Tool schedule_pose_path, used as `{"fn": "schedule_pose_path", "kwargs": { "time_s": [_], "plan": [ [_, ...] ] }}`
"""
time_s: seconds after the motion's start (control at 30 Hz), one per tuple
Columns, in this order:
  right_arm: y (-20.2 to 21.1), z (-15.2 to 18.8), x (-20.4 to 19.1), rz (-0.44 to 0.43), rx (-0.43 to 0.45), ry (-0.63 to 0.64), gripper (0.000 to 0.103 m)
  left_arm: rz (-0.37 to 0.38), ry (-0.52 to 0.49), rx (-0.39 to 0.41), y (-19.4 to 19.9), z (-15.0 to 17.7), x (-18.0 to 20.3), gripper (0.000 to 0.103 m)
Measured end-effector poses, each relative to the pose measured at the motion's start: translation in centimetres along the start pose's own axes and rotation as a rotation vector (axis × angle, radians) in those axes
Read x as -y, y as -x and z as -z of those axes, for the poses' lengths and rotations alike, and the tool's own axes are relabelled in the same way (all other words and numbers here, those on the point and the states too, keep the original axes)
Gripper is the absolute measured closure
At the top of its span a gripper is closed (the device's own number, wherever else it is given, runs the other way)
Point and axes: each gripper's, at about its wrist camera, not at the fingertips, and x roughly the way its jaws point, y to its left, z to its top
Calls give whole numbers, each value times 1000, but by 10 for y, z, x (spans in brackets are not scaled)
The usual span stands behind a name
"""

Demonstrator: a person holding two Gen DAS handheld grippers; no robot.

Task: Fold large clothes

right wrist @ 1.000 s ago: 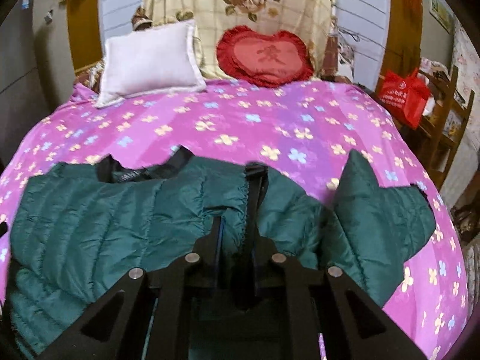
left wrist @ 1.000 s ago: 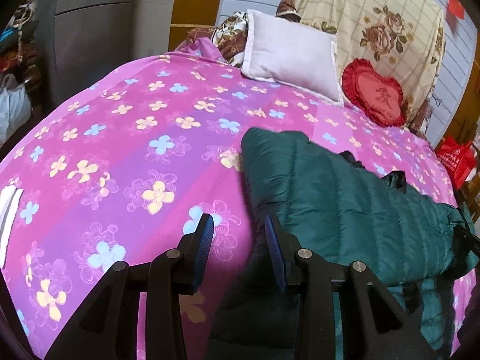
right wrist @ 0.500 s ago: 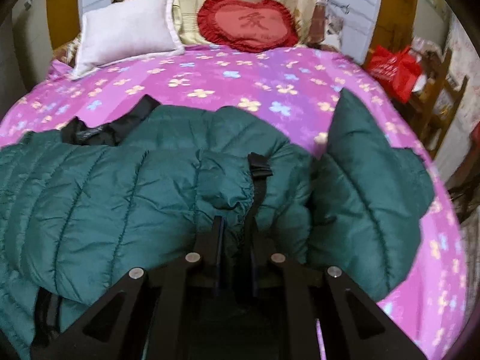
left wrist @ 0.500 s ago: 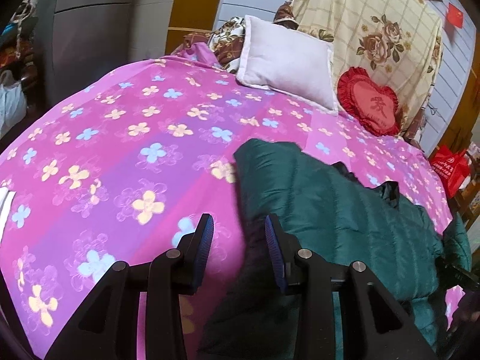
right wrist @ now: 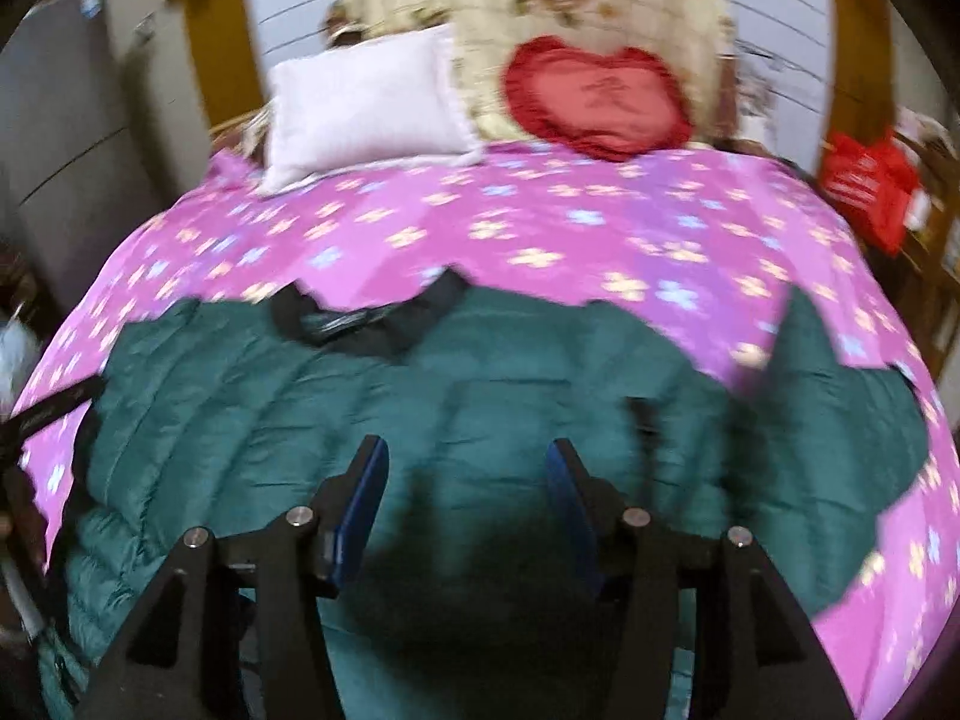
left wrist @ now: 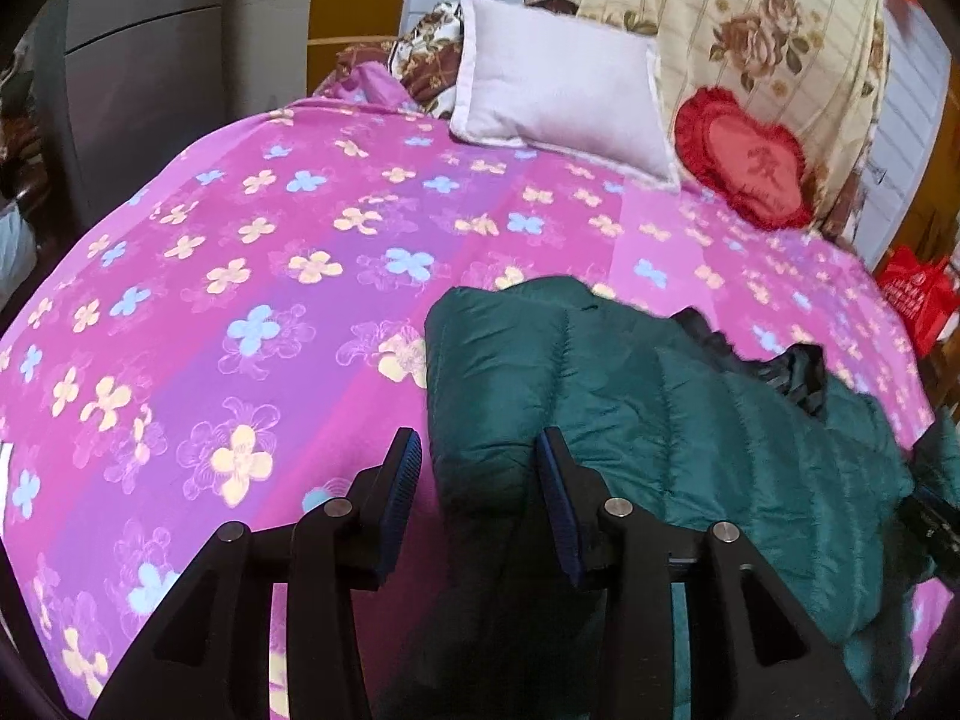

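Observation:
A dark green quilted puffer jacket (right wrist: 480,396) with a black collar (right wrist: 366,324) lies spread on the pink flowered bedspread (left wrist: 252,276). In the left wrist view the jacket (left wrist: 648,414) fills the lower right, its left edge folded over. My left gripper (left wrist: 477,462) is open, its jaws on either side of that folded left edge, holding nothing. My right gripper (right wrist: 465,468) is open and empty just above the jacket's middle. The right sleeve (right wrist: 840,408) lies out to the right. The right wrist view is blurred.
A white pillow (left wrist: 564,96) and a red heart cushion (left wrist: 744,162) lean at the head of the bed against a floral blanket (left wrist: 750,18). A red bag (right wrist: 864,186) hangs off the bed's right side. A grey cabinet (left wrist: 138,78) stands left.
My right gripper has opened and let go of the jacket fold it held, and has pulled back. The jacket now lies flatter. My left gripper shifted right, onto the jacket's left edge.

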Motion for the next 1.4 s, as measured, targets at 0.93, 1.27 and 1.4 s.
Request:
{"fn": "schedule_pose_path", "kwargs": {
  "time_s": [0.93, 1.27, 1.4],
  "plan": [
    [-41, -1, -91, -99, -25, 172, 43, -78, -75, 14, -8, 13, 10, 82],
    [-68, 1, -90, -69, -62, 124, 37, -67, -60, 25, -2, 11, 7, 81],
    [-37, 8, -72, -71, -21, 119, 36, -10, -35, 45, 15, 10, 7, 81]
  ]
}}
